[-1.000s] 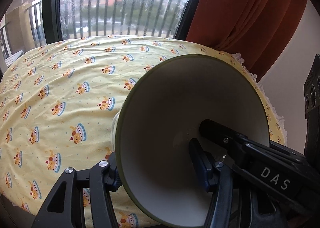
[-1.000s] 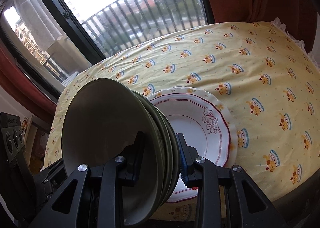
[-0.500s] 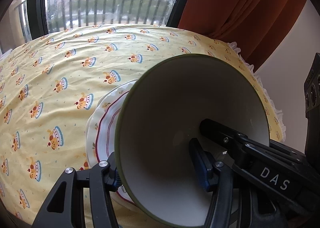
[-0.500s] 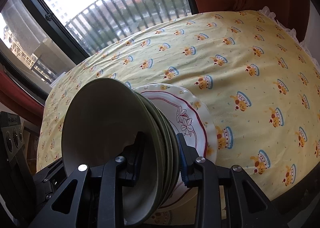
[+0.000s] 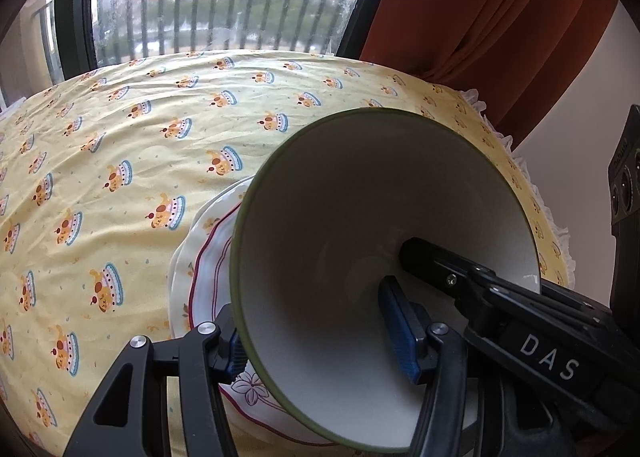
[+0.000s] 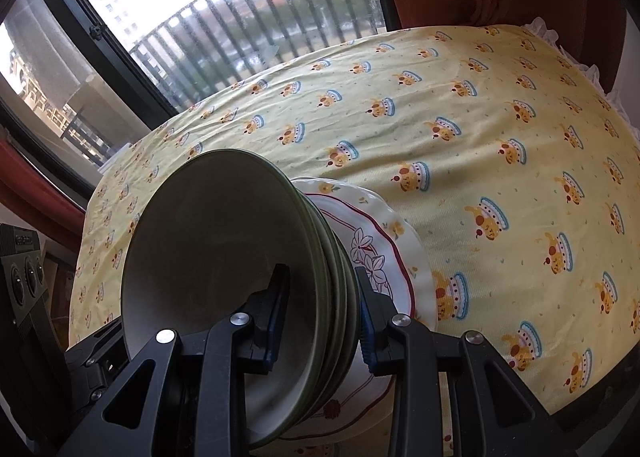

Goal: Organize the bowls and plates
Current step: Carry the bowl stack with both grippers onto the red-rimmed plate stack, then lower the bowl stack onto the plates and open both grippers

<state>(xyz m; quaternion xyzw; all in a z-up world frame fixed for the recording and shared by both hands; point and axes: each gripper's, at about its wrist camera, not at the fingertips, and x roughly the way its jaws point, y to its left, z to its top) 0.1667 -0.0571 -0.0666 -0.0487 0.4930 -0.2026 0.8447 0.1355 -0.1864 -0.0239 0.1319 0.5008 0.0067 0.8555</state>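
- Bowls (image 6: pixel 224 281), a nested green-rimmed stack, are tilted on edge and clamped by both grippers.
- Left gripper (image 5: pixel 320 341) pinches one wall; right gripper (image 6: pixel 320 321) pinches the opposite wall.
- Stack hangs above the floral plate (image 6: pixel 384 257), near the tablecloth's (image 6: pixel 460 97) near edge.

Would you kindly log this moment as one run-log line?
left gripper: shut on stacked green-rimmed bowls | right gripper: shut on same stack | below: floral plate on tablecloth
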